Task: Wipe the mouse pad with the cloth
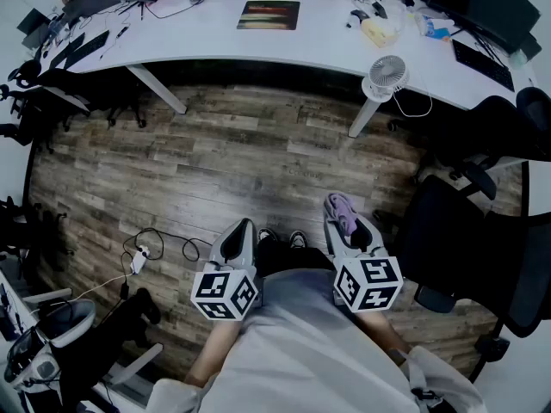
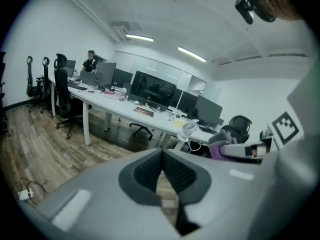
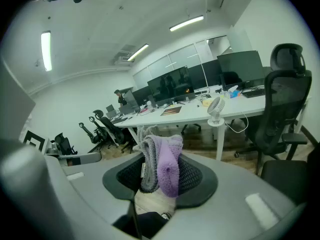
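Note:
The mouse pad (image 1: 268,15) is a dark rectangle with coloured stripes, lying on the white desk (image 1: 318,41) far ahead of me. It also shows as a thin dark slab in the left gripper view (image 2: 144,111) and the right gripper view (image 3: 171,110). My right gripper (image 1: 337,205) is shut on a folded purple and grey cloth (image 3: 162,164), which sticks out past the jaw tips (image 1: 342,210). My left gripper (image 1: 241,228) is shut with nothing in it (image 2: 162,151). Both grippers are held close to my body above the wood floor, well short of the desk.
A white desk fan (image 1: 383,77) stands at the desk's near edge, right of the mouse pad. Black office chairs (image 1: 469,222) crowd the right side. Cables and a power plug (image 1: 140,255) lie on the floor at left. Monitors, keyboards and small items cover the desk.

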The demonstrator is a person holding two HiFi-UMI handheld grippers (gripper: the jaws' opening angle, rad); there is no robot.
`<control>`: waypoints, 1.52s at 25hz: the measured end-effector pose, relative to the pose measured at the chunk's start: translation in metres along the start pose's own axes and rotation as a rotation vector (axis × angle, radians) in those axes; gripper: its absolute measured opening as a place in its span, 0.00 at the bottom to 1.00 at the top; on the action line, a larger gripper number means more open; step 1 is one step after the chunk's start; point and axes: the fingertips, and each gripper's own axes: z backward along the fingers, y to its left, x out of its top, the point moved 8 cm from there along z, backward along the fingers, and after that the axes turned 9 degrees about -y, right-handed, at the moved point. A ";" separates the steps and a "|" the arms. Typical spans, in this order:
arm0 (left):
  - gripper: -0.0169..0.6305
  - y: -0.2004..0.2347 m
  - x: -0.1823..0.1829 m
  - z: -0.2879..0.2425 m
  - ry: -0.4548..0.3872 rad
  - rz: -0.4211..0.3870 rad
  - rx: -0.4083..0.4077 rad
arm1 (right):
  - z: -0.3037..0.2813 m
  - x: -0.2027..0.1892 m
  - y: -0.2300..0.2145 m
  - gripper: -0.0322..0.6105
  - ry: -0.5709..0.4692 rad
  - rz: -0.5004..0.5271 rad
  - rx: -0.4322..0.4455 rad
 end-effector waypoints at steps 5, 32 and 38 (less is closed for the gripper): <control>0.03 -0.001 0.012 -0.013 -0.032 0.016 0.004 | -0.009 0.007 -0.007 0.30 0.001 0.005 0.000; 0.03 0.097 0.118 -0.158 -0.060 -0.018 -0.067 | -0.169 0.098 0.024 0.30 0.012 -0.016 0.259; 0.03 0.137 0.169 -0.204 -0.050 -0.041 -0.101 | -0.238 0.134 0.046 0.30 0.048 -0.085 0.260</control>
